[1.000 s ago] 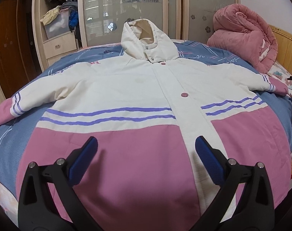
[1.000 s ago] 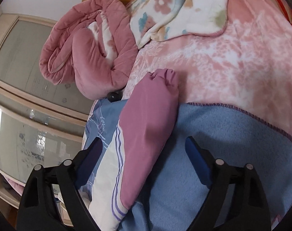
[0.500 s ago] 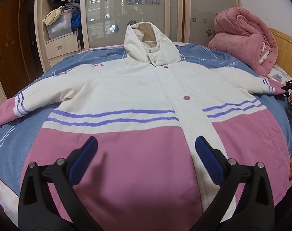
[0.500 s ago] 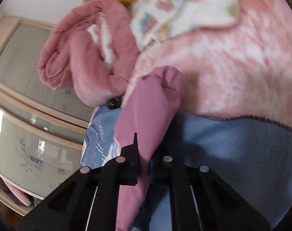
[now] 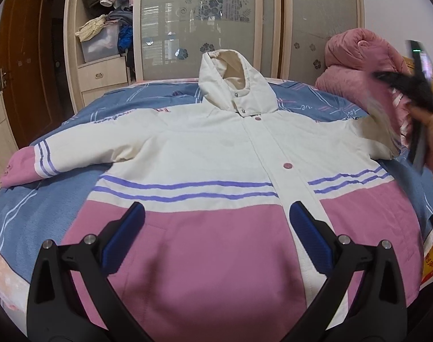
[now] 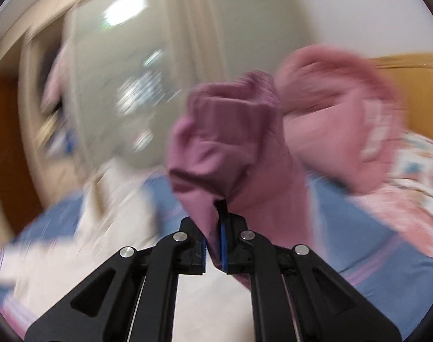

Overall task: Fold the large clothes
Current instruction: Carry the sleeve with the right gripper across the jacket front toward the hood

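We see one hooded jacket [image 5: 205, 154] lying face up on the bed [image 5: 45, 199]. Our left gripper [image 5: 216, 236] hovers at 6 o'clock, jaws spread and empty. Our right gripper [image 6: 213, 245] pinches one pink cuff [image 6: 230, 142], lifted at 3 o'clock.

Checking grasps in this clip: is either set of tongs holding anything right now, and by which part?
The right tongs are shut on the jacket, gripping the pink cuff at its sleeve end. The left tongs are open, holding nothing.
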`<move>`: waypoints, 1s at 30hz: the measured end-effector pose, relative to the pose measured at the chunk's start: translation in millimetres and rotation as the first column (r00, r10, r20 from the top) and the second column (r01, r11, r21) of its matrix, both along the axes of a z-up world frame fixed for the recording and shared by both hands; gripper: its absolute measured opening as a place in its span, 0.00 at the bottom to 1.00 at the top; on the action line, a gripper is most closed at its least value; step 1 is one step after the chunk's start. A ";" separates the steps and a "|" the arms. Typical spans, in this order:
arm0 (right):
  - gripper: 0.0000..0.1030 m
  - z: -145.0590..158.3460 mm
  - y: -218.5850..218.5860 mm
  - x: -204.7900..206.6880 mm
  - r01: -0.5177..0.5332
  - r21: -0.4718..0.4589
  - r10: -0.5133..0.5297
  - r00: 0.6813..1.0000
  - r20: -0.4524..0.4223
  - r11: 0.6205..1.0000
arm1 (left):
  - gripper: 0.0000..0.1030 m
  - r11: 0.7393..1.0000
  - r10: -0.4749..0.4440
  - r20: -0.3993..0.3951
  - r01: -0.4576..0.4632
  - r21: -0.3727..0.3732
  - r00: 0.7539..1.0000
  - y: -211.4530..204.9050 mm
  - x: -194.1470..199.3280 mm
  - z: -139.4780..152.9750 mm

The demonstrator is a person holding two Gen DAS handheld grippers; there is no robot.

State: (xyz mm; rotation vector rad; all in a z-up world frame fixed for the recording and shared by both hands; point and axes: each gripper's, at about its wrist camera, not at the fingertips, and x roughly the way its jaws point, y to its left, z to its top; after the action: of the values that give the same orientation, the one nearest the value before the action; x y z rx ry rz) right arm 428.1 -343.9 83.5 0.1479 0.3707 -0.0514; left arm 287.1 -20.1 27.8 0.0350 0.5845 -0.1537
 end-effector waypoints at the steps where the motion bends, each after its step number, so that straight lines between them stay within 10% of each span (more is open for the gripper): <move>1: 0.07 -14.6 21.3 10.4 -0.046 -0.028 0.044 0.997 -0.057 0.999 | 0.98 1.000 0.004 0.004 -0.004 -0.004 1.000 2.2 -0.4 1.6; 8: 0.15 -82.2 81.6 41.5 -0.156 -0.119 0.113 0.945 -0.307 0.980 | 0.98 0.999 0.041 0.014 -0.040 -0.010 0.999 18.9 -2.1 9.7; 13: 0.96 -84.0 83.3 38.3 -0.118 -0.086 0.086 0.947 -0.311 0.989 | 0.98 0.996 0.086 0.033 -0.084 -0.043 0.996 41.6 -2.4 24.9; 30: 0.97 -45.8 93.2 -89.7 -0.041 -0.050 0.031 0.982 -0.185 0.998 | 0.98 0.970 0.089 -0.021 -0.092 -0.225 0.996 63.9 -18.0 37.6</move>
State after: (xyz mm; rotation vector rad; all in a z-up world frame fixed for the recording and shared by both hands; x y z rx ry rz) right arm 338.5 -250.7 37.7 0.0834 0.5560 -0.0392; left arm 269.1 43.8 65.4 -0.2128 0.5757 -0.1311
